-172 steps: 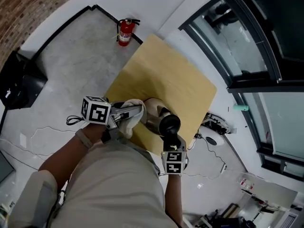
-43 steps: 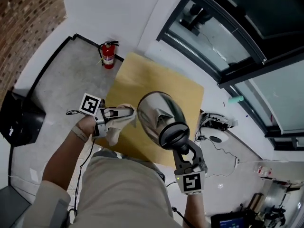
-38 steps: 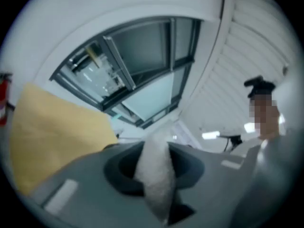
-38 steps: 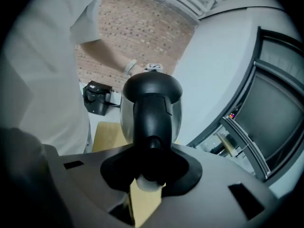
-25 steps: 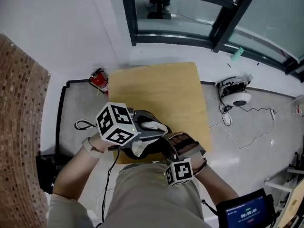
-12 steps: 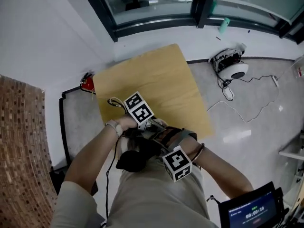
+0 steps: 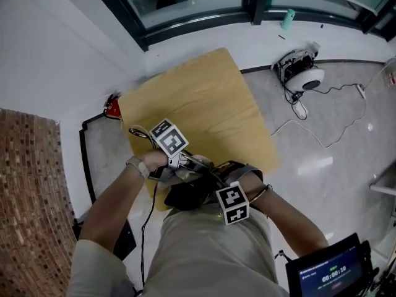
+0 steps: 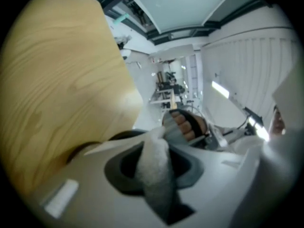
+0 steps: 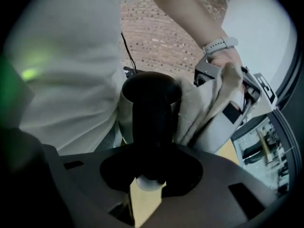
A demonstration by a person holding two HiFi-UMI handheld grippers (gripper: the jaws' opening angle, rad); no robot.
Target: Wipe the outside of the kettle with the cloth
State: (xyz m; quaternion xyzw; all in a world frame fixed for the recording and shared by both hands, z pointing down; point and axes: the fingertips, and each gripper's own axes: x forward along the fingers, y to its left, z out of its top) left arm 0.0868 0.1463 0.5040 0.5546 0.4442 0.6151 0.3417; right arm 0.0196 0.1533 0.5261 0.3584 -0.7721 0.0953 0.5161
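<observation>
Kettle (image 9: 127,109), right gripper (image 9: 149,177) clamped on its black handle (image 9: 151,127), has come down low to the table's (image 7: 198,98) near edge, with the cloth (image 8: 154,167) pinched in the left gripper (image 8: 156,175) at its side, so wiping likely continues.

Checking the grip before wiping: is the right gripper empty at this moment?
No: the right gripper has its jaws closed on the black kettle handle, which runs up between them.
</observation>
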